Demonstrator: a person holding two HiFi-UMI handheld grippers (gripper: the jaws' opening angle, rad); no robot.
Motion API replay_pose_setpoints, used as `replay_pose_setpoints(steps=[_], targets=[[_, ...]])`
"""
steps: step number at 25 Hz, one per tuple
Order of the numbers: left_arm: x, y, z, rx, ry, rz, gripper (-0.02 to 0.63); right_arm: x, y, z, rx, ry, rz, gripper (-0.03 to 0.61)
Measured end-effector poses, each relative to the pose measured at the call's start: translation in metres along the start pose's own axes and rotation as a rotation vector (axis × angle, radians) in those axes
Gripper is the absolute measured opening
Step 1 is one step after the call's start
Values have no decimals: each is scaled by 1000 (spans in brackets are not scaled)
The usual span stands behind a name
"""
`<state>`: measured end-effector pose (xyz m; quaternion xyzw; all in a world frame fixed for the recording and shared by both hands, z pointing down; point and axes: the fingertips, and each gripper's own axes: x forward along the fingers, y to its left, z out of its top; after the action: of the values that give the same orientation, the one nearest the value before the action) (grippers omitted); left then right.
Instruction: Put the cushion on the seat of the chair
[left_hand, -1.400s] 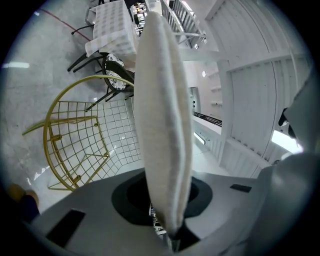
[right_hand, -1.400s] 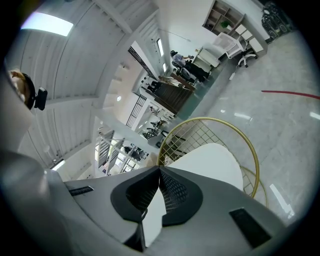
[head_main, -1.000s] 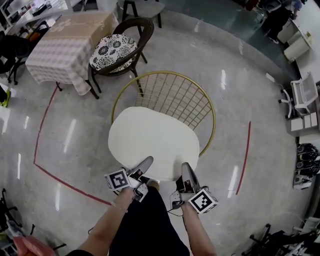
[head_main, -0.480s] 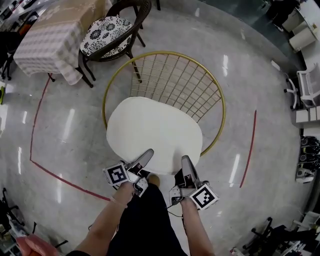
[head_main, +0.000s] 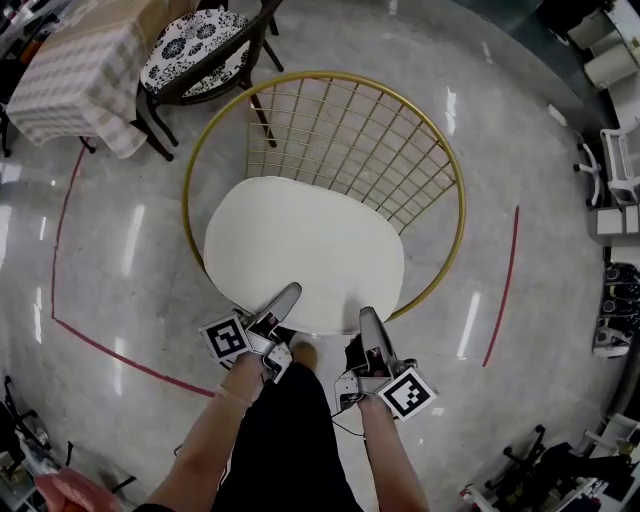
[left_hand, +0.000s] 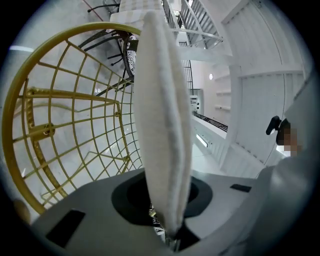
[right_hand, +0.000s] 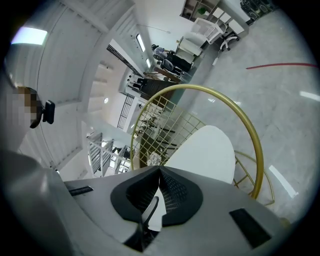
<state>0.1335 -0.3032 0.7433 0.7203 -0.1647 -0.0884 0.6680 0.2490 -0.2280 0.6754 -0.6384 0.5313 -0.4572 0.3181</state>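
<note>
The round white soft cushion (head_main: 305, 255) looks light and squashy, so it may flop; the best place to hold it is the near edge, one grip on each side; it sits flat over the round gold wire chair (head_main: 452, 170), and I think it is not down on the seat yet; my left gripper (head_main: 288, 298) and right gripper (head_main: 364, 320) point almost level, both pinching that near edge

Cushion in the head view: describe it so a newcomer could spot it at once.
Find the round gold wire chair in mid-floor. Over its seat is a cream oval cushion, held at its near edge. Unlike the black-and-white patterned cushion on the dark chair beyond, it is plain.
</note>
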Motion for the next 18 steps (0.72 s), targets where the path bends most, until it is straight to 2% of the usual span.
replay_pose_setpoints(steps=[6,10,14,17,18], targets=[[8,15,-2,-27,-13,-4,80,3,-15,-3,15,9,-1,-11],[7,26,-3,-36,-26,23,80,3,-20,-8,33,11,-5,-11],[5,42,-6,-49,-38,85,80,2,-21,-14,48,19,-6,-11],[-1,60,-12,-133,-57,209,81,2,-18,-14,59,18,2,-11],[-1,62,-13,-152,-65,225,83,2,-17,-13,61,15,6,-11]])
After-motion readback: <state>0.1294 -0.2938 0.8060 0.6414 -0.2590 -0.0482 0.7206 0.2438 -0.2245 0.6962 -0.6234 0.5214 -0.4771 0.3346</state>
